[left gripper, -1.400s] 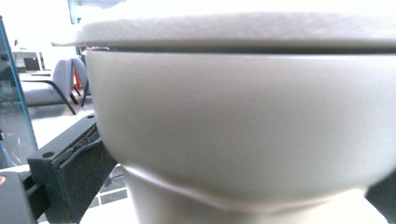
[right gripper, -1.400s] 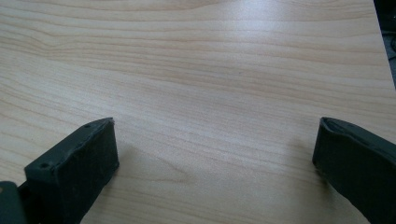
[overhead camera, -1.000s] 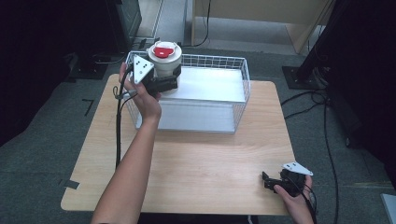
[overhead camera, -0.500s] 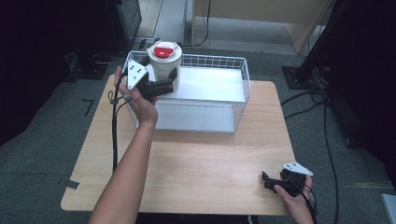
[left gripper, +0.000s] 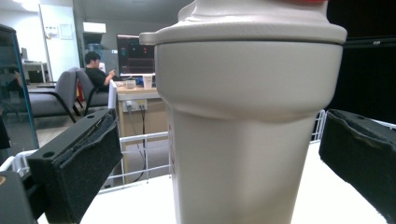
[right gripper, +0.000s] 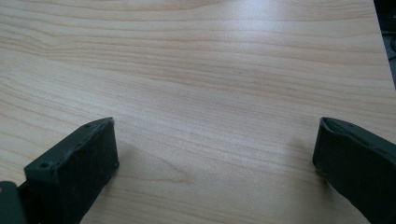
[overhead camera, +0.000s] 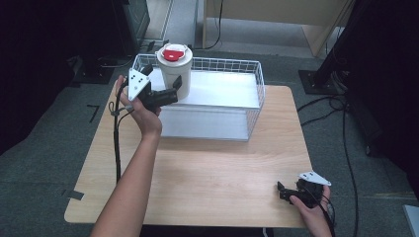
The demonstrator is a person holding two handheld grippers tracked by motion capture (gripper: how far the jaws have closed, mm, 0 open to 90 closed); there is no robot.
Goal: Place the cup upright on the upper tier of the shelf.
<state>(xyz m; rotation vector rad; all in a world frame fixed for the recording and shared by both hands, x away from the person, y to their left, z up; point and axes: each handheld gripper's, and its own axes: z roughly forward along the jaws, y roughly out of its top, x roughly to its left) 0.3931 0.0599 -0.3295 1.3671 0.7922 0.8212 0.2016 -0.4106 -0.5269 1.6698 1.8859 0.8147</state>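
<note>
Wire basket (overhead camera: pixel 257 94) at upper centre of the high view, on the surface (overhead camera: pixel 207 173). Inside its upper-left corner, a lidded cup (overhead camera: pixel 174 69), left tongs (overhead camera: pixel 163 86) straddling it. Right tongs (overhead camera: pixel 282 191) at lower right, on the surface.

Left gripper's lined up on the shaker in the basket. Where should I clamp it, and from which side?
Clamp the straight body of the shaker just under the wider lid shoulder, which should stop it slipping down. Come in level from the near-left, as the left gripper already stands: its open jaws flank the upright body, apart from it.
</note>
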